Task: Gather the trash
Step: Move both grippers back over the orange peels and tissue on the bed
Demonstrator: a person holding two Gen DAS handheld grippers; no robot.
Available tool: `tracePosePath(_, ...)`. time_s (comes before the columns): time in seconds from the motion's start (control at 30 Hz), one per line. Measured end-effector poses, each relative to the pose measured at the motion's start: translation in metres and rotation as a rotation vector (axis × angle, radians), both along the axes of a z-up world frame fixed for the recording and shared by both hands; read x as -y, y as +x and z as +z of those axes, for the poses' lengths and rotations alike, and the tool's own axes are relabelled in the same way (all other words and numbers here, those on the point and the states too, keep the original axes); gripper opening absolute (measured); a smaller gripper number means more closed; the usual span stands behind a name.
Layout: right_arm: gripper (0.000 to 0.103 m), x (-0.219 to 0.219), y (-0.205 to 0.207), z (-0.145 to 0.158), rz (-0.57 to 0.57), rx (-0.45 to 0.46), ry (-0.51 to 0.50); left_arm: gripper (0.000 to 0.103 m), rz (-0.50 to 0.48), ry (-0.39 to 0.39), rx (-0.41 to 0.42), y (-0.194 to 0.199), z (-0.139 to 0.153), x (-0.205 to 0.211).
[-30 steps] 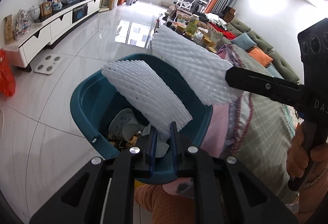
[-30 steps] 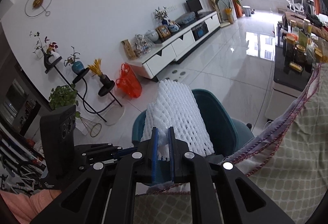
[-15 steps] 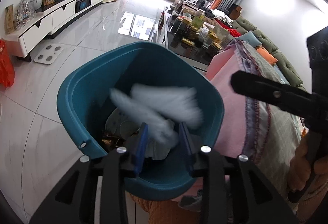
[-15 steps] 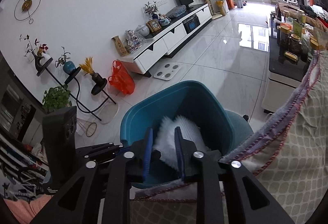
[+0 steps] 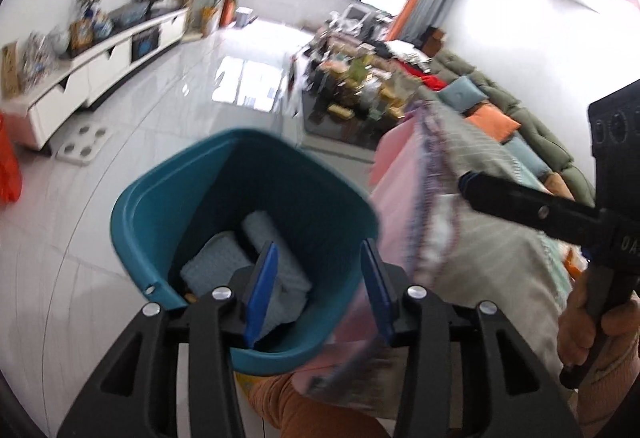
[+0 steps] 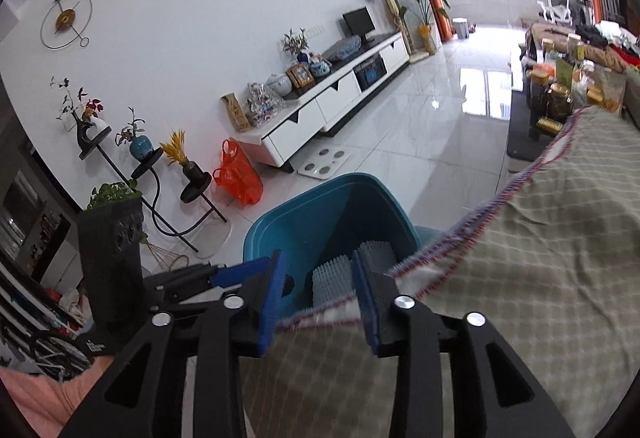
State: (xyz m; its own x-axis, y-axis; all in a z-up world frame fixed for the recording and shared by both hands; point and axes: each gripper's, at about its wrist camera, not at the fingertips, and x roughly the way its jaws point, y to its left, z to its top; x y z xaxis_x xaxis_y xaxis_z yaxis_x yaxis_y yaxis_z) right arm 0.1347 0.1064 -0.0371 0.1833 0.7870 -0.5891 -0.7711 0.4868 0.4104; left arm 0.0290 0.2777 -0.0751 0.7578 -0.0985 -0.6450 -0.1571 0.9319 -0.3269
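A teal trash bin [image 5: 172, 181] [image 6: 320, 205] stands on the floor beside the couch. Two white foam-net sleeves [image 5: 256, 234] [image 6: 374, 258] lie inside it, on top of other rubbish. My left gripper [image 5: 318, 278] hangs over the bin's near rim, its jaws opening with nothing between them. My right gripper [image 6: 320, 292] hovers above the bin's edge and the checked cover; its jaws are opening too, and nothing is held. The right gripper's black finger [image 5: 520, 203] reaches in from the right of the left wrist view.
A checked green cover with a fringed edge [image 6: 540, 258] and a pink cloth [image 5: 396, 165] drape next to the bin. A cluttered dark coffee table [image 5: 352, 109], a white TV cabinet [image 6: 332, 109], an orange bag [image 6: 236, 177] and a plant stand [image 6: 140, 165] surround the white tiled floor.
Both grippers let go of their foam-net sleeves, which dropped into the bin. Both pairs of jaws have spread apart, and both hands have drawn back a little.
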Motion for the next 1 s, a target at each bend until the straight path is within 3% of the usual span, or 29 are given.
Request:
tracePosePath(0.17,0.038,0.039,-0.015,0.012,-0.048,0.057,0.006,0.049,-0.119,0.034,0.080,-0.004,0.022,0.043)
tracePosePath(0.33,0.043,0.093,-0.022,0.020,-0.148,0.081,0.022,0.050,-0.250,0.036,0.109,0.003,0.031,0.088)
tracePosePath(0.73,0.046,0.235,-0.037,0.021,-0.467,0.113,0.009,0.050,-0.558,0.054,0.090,0.030,0.027,0.213)
tracePosePath(1.0,0.048,0.320,-0.034,0.009,-0.683,0.099,-0.018,0.050,-0.700,0.053,0.051,0.046,0.018,0.285)
